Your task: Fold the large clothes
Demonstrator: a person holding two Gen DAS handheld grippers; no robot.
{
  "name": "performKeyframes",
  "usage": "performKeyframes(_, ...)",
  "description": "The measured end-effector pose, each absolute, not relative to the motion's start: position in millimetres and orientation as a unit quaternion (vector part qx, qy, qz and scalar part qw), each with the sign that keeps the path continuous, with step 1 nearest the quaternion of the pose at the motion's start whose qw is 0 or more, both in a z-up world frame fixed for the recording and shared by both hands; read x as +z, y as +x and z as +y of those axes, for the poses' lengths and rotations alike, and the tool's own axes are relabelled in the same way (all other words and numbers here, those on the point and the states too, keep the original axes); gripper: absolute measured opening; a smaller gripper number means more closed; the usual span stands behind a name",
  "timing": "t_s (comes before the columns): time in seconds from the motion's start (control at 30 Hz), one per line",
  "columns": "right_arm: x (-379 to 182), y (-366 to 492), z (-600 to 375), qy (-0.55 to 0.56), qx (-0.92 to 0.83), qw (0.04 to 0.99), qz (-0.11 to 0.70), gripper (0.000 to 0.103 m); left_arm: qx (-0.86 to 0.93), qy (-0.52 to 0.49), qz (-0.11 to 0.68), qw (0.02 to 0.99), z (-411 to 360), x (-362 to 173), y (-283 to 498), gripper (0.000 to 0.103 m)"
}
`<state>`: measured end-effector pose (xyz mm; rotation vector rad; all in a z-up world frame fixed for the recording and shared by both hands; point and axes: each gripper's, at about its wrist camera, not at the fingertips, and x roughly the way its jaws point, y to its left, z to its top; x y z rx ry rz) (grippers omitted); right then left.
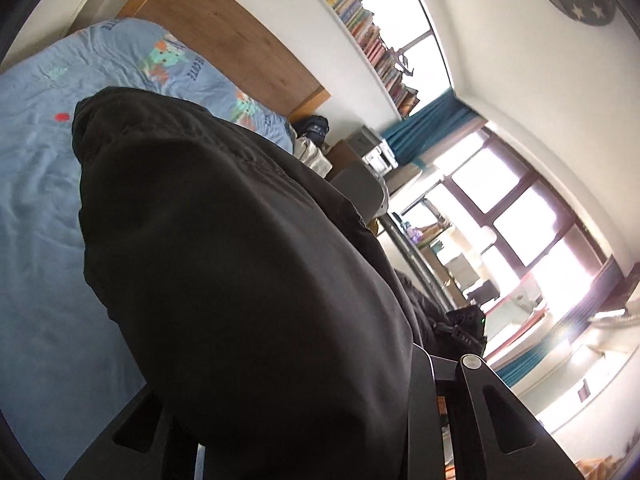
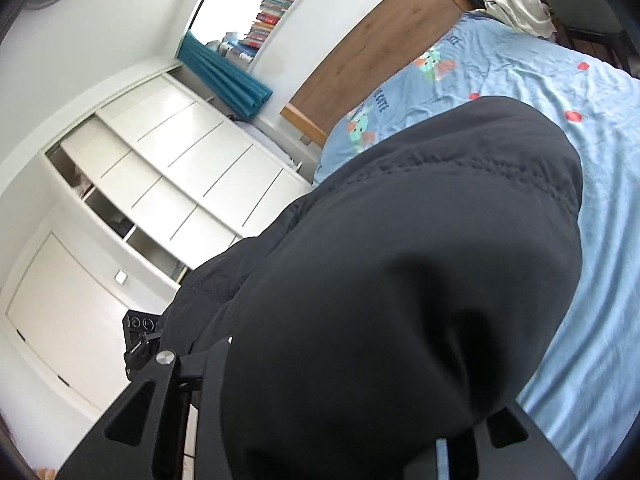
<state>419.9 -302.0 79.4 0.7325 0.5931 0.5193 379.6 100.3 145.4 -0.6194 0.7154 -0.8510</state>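
A large black garment point(image 1: 240, 260) hangs in the air over the bed and fills the middle of the left wrist view. My left gripper point(image 1: 296, 420) is shut on its fabric, which bunches between the jaws and hides the fingertips. The same black garment point(image 2: 400, 280) fills the right wrist view. My right gripper point(image 2: 340, 420) is shut on it too, its fingertips buried in the cloth. The other gripper's body point(image 2: 140, 340) shows past the garment's edge in the right wrist view, and likewise in the left wrist view point(image 1: 464, 328).
A bed with a light blue printed cover point(image 1: 40, 220) lies below, also in the right wrist view point(image 2: 592, 280). A wooden headboard point(image 2: 380, 44), a pile of clothes point(image 2: 516, 8), white wardrobe doors point(image 2: 180, 168), a bookshelf point(image 1: 368, 28) and a bright window point(image 1: 512, 220) surround it.
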Motion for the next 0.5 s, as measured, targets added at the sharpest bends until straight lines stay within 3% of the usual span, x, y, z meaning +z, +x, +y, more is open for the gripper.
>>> performKeyframes(0.27,-12,360,-315,0.346,0.176,0.838,0.384,0.031,-0.309,-0.286,0.467,0.778,129,26,328,0.026)
performKeyframes(0.37,-37,345,-330,0.356,0.134,0.828,0.412,0.046,-0.283,-0.309,0.49,0.764,145,-5,317,0.031)
performKeyframes(0.5,-54,331,-346,0.368,0.097,0.816,0.434,0.071,-0.255,-0.322,0.5,0.762,161,-5,319,0.041)
